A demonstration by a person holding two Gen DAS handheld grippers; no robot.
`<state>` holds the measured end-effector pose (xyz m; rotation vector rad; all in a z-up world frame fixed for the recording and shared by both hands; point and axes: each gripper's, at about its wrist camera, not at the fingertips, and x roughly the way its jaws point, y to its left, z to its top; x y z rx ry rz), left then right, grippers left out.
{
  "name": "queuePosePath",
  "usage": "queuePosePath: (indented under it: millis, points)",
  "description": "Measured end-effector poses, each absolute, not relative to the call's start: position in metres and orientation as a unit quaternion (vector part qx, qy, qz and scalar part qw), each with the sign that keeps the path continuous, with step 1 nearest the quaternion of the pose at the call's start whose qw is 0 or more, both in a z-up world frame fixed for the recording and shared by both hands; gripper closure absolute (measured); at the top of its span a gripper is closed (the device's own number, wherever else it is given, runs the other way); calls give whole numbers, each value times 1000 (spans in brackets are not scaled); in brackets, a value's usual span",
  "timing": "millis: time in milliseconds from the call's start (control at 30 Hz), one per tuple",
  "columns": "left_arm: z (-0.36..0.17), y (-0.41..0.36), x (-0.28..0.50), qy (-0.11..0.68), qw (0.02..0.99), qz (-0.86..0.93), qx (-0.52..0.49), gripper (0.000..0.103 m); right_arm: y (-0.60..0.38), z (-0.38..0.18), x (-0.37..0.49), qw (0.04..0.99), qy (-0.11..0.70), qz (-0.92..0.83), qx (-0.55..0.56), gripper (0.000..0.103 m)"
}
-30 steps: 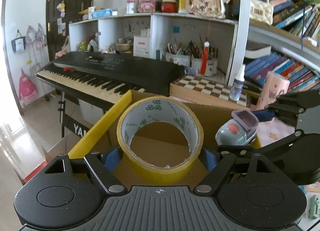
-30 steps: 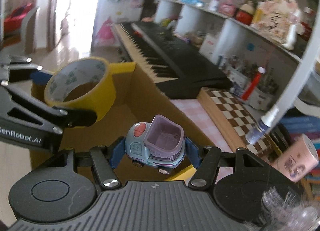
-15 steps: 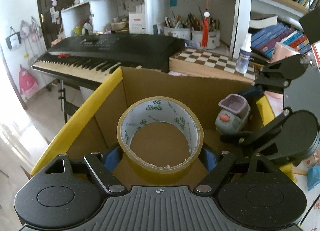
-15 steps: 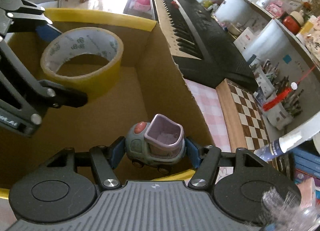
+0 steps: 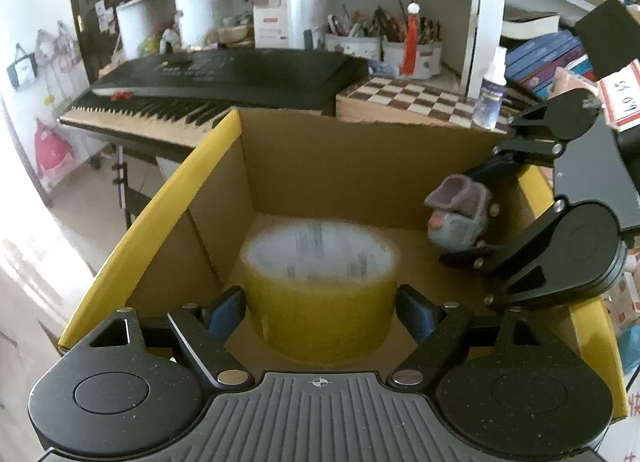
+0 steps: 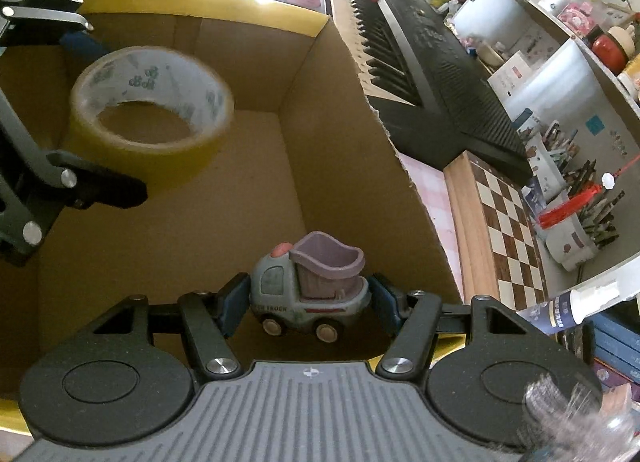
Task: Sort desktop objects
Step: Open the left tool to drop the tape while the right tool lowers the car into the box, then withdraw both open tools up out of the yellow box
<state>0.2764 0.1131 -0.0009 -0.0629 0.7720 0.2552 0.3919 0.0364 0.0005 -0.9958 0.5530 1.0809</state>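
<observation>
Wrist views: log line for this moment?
left gripper: yellow tape roll between pads, blurred, grip unclear | right gripper: shut on toy truck | both over cardboard box

The tape roll (image 5: 320,294) is sitting inside the box (image 5: 352,166), on its left side. The toy truck (image 5: 460,214) is hanging in the box to the right. The keyboard (image 5: 224,78) and checkerboard (image 5: 416,98) are lying behind the box.

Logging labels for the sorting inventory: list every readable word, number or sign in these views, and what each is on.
"TRUCK": side of the toy truck; the letters before it are unclear.
Digits on the red-and-white card: sideways, not surely readable.
Green print inside the tape roll: too blurred.
Label on the spray bottle: too small.
</observation>
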Motion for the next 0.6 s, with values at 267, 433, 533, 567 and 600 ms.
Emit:
queuePosePath:
  millis: [267,433,533,567,600]
  points:
    - [15,107,273,338,933,124,-16,19,29,9,384,714,234,492,-440,37]
    - [28,107,263,312,941,130,-22,18,20,27,375,740,217,486,-411,36]
    - [35,109,254,299,945,130,-29,18,11,41,368,763,210,476,-383,36]
    - [37,110,251,295,946,131,-31,18,7,45,366,771,207,472,-374,36]
    - [39,110,247,292,947,131,-34,18,4,50,362,779,203,467,-365,36]
